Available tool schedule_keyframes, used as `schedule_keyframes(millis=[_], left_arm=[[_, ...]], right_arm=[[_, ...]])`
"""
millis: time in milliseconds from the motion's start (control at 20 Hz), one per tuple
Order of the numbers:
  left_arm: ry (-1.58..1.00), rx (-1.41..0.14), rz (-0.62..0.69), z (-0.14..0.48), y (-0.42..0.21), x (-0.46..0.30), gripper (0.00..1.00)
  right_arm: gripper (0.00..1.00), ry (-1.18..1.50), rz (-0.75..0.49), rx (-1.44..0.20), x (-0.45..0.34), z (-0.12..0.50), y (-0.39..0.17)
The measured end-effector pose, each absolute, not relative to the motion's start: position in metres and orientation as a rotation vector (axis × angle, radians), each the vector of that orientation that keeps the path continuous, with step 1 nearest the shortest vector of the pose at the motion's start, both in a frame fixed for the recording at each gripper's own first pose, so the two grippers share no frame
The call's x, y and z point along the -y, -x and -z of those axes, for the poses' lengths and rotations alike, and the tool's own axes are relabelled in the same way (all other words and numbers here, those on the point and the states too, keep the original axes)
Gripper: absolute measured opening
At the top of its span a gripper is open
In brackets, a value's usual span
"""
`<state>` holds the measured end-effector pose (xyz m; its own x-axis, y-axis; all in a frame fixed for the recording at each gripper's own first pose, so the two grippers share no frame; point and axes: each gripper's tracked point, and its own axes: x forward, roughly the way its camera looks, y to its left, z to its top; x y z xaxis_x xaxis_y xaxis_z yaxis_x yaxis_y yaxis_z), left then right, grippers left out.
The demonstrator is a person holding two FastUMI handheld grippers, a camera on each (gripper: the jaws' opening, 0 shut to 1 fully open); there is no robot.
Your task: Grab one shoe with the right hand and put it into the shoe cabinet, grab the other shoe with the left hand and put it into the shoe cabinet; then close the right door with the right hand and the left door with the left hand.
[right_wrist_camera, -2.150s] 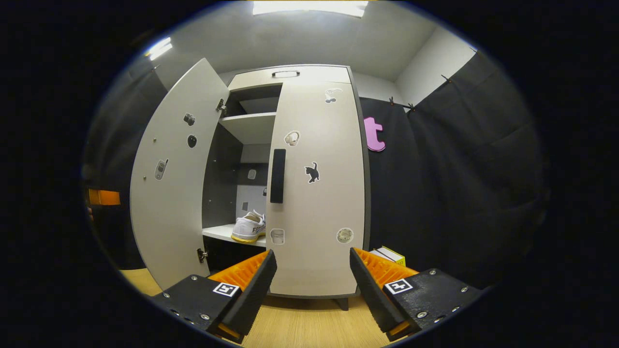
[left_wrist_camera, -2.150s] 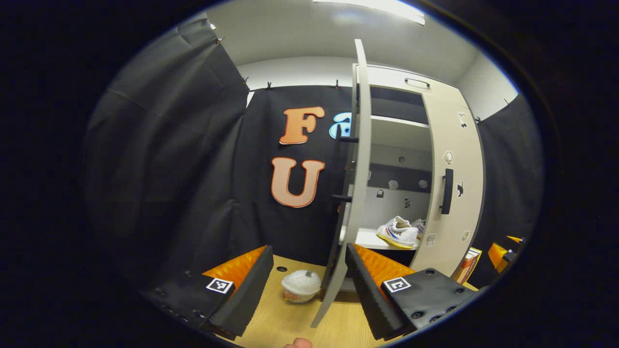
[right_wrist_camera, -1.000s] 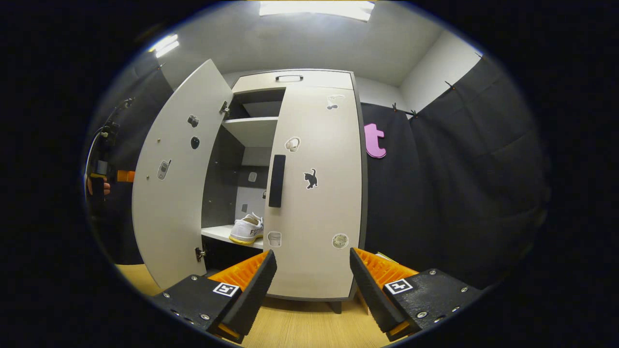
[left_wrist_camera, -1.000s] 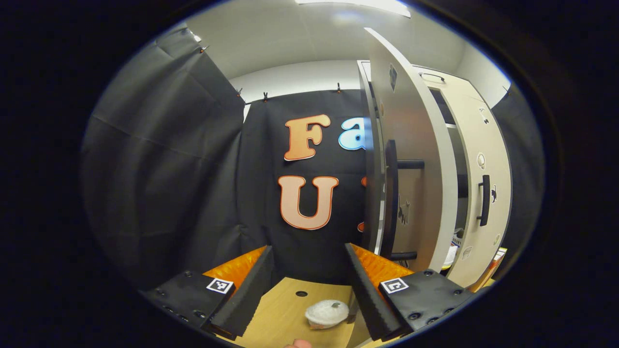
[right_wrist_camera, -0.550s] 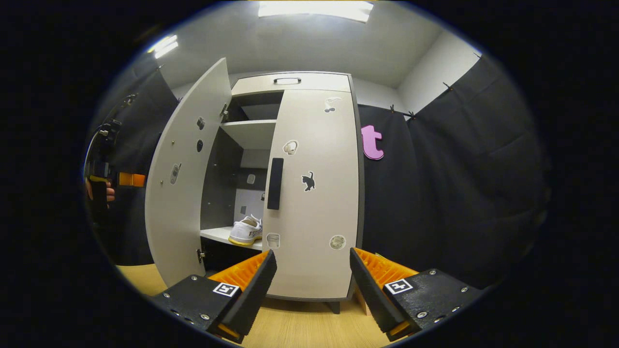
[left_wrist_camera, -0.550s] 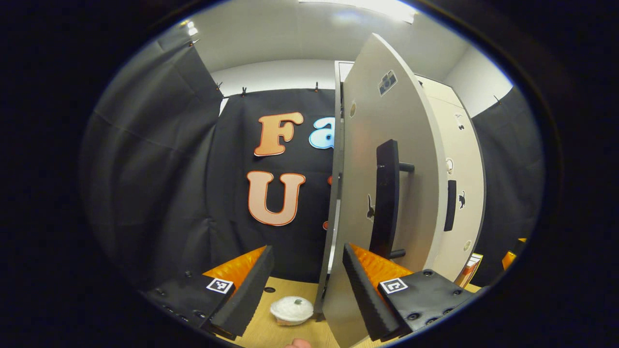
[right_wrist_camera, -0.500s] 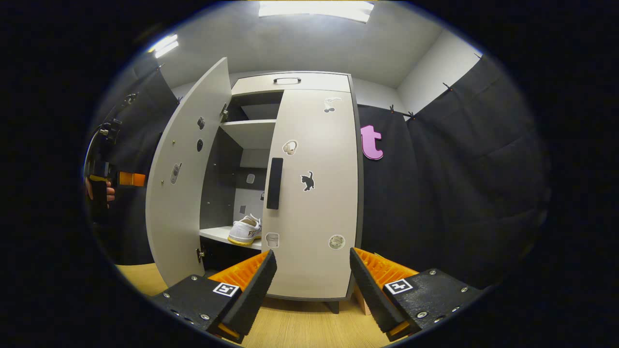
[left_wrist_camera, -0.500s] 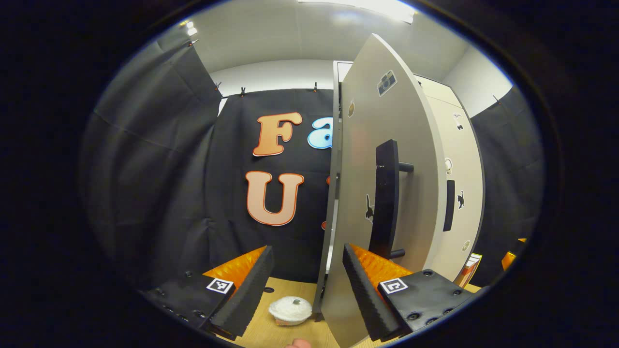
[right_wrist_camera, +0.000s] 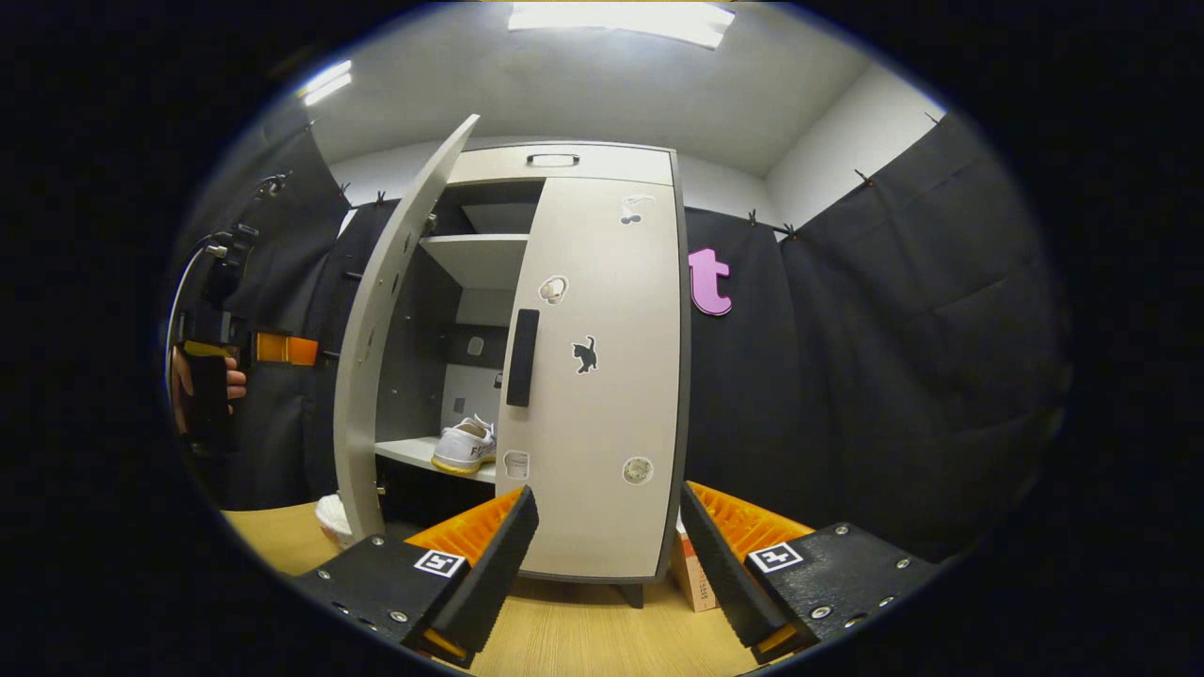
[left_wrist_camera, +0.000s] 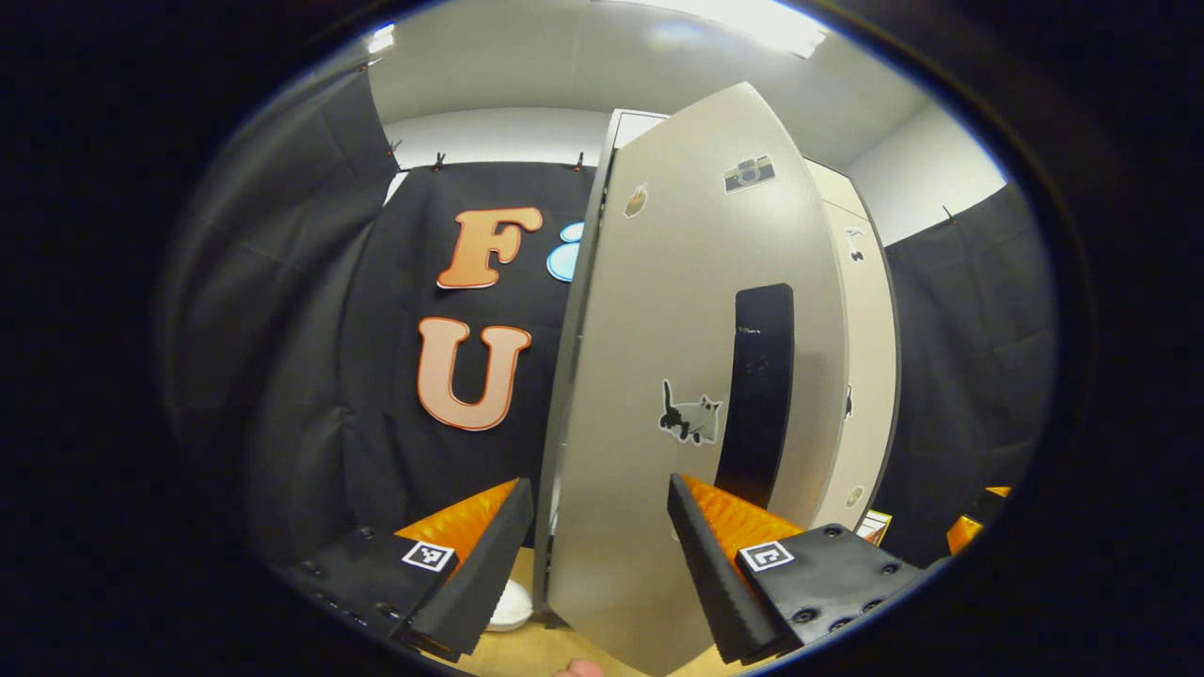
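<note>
The pale grey shoe cabinet [right_wrist_camera: 555,165] stands ahead in the right gripper view. Its right door [right_wrist_camera: 593,376] is shut and its left door [right_wrist_camera: 372,348] stands partly open. A white shoe [right_wrist_camera: 461,447] sits on the inner shelf. My right gripper [right_wrist_camera: 602,555] is open and empty, a short way back from the right door. In the left gripper view the left door [left_wrist_camera: 658,376] and its black handle [left_wrist_camera: 757,395] stand close in front of my open, empty left gripper [left_wrist_camera: 597,555]. The left gripper [right_wrist_camera: 277,348] is also in the right gripper view, in a hand [right_wrist_camera: 202,381] beyond the door.
A white lidded bowl [right_wrist_camera: 331,517] sits on the wooden floor [right_wrist_camera: 583,639] by the left door's foot. A small cardboard box [right_wrist_camera: 691,564] stands at the cabinet's right foot. Black cloth walls enclose both sides.
The left door has swung a good way towards shut, and my left gripper has come round to face its outer side. The right gripper has barely moved.
</note>
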<state>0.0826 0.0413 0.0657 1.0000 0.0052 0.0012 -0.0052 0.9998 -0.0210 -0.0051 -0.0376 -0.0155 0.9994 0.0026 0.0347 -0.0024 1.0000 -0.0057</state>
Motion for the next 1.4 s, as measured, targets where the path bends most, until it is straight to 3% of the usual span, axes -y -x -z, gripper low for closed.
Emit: schedule_keyframes(millis=[100, 300, 450, 800, 850, 900, 1400], left_arm=[[0.016, 0.005, 0.009, -0.069, -0.087, -0.034, 0.92], [-0.022, 0.028, 0.045, -0.079, -0.092, -0.016, 0.99], [-0.018, 0.015, 0.084, -0.076, -0.100, 0.003, 0.92], [-0.035, -0.033, 0.158, -0.059, -0.136, 0.051, 0.95], [-0.038, -0.022, 0.149, -0.061, -0.140, 0.052, 0.99], [-0.046, -0.030, 0.142, -0.058, -0.149, 0.052, 0.95], [-0.057, -0.071, 0.115, -0.051, -0.183, 0.068, 0.96]], right_arm=[[0.94, 0.005, 0.009, 0.030, 0.041, 0.018, 0.006], [0.93, 0.000, 0.030, 0.021, 0.046, 0.021, 0.005], [0.93, -0.006, 0.042, 0.020, 0.051, 0.021, 0.006], [0.94, 0.005, 0.072, 0.024, 0.062, 0.019, 0.008], [0.94, 0.004, 0.077, 0.024, 0.065, 0.019, 0.009], [0.94, 0.004, 0.084, 0.025, 0.068, 0.019, 0.009], [0.94, 0.000, 0.112, 0.019, 0.082, 0.021, 0.010]])
